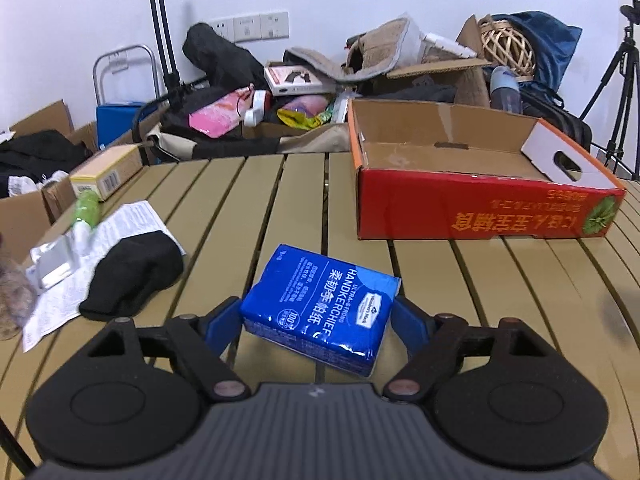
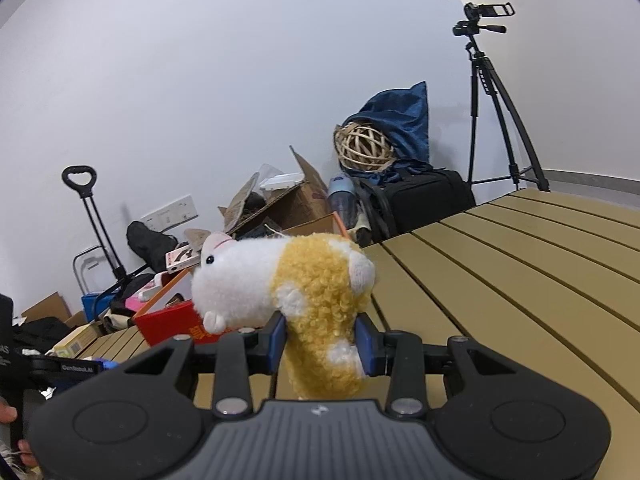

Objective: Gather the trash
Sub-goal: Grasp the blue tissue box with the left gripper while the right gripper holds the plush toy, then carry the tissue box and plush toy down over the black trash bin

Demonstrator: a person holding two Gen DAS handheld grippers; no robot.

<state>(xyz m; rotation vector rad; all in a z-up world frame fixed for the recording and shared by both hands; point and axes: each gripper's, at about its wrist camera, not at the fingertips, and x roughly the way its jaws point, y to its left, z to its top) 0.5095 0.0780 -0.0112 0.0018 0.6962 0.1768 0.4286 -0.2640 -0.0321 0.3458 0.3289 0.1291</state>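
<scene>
We note the left gripper (image 1: 318, 314) straddling the blue tissue pack (image 1: 320, 306) on the slatted table (image 1: 480, 280); its jaws stand wide, a blue pad at each end of the pack, the left one at the pack's edge — we cannot tell whether either pad presses. The pack lies tilted, one corner lifted toward the camera. Beyond it, to the right, sits the open red cardboard box (image 1: 472, 208); to the left lie a black cloth (image 1: 132, 276), a printed paper sheet (image 1: 120, 220), a silvery blister pack (image 1: 52, 264) and a small green bottle (image 1: 86, 210).

The right gripper (image 2: 322, 342) is narrowed onto a white-and-yellow plush toy (image 2: 280, 280), pads pinching its yellow body; the toy hangs clear above the table.
</scene>
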